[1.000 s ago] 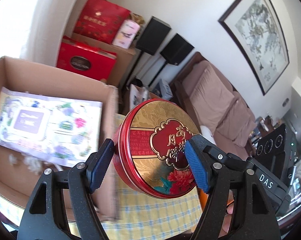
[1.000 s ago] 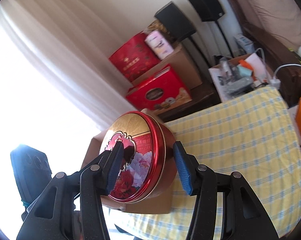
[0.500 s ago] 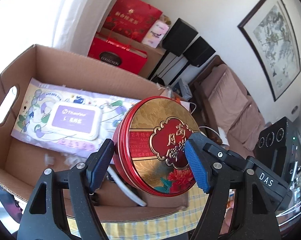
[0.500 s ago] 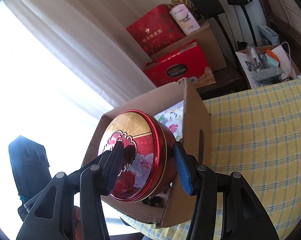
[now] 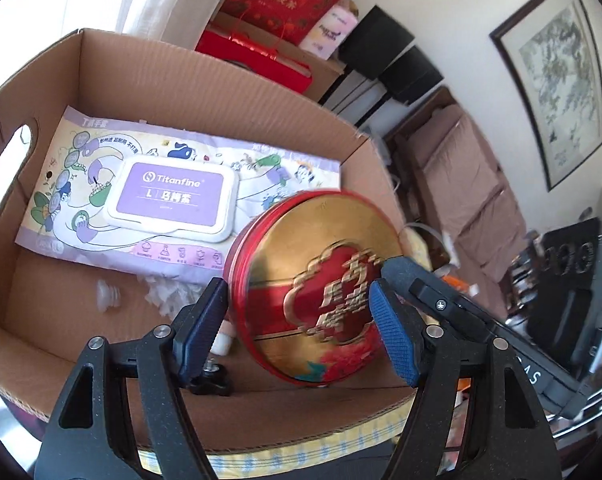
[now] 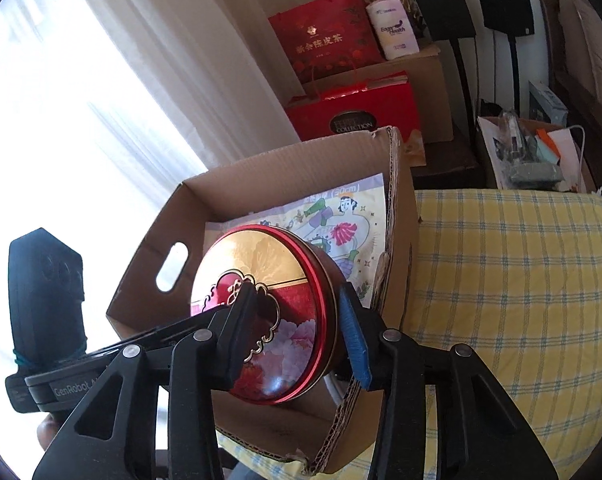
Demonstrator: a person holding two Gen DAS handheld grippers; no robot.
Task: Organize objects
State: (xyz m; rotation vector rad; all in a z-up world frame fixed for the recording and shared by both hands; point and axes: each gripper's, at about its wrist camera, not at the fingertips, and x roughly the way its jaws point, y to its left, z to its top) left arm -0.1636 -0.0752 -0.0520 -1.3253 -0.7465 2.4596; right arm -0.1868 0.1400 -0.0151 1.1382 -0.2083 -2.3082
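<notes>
**Round tin held over the open carton by both grippers**

The left wrist view looks down into the cardboard box (image 5: 81, 80) and shows its floor: a wet-wipe pack (image 5: 173, 196) lying flat with its white flip lid up, white scraps (image 5: 165, 292) beside it, and a small black knob (image 5: 209, 384) near the front wall. The right wrist view shows none of these except a corner of the pack (image 6: 341, 220); instead it shows the box (image 6: 261, 172) from outside, standing on a yellow checked cloth (image 6: 521, 280), with red gift boxes (image 6: 357, 108) behind.

The round tin (image 5: 317, 300) is above the box interior, near its right front corner. The tin stands on edge, tilted. Its gold-and-red lid faces the left wrist camera; in the right wrist view the tin (image 6: 261, 312) shows lid and red rim obliquely. Its flat axis runs roughly from one gripper toward the other.

The left gripper (image 5: 297, 332) is clamped across the tin: one blue pad against the lid, the other behind the rim. The right gripper (image 6: 293, 332) likewise grips the tin, with one finger on the lid and one on the back.

The tin's base and lower edge are hidden by the fingers. Motion blur softens the lid lettering in the left view. Whether the tin touches the pack cannot be told.
</notes>
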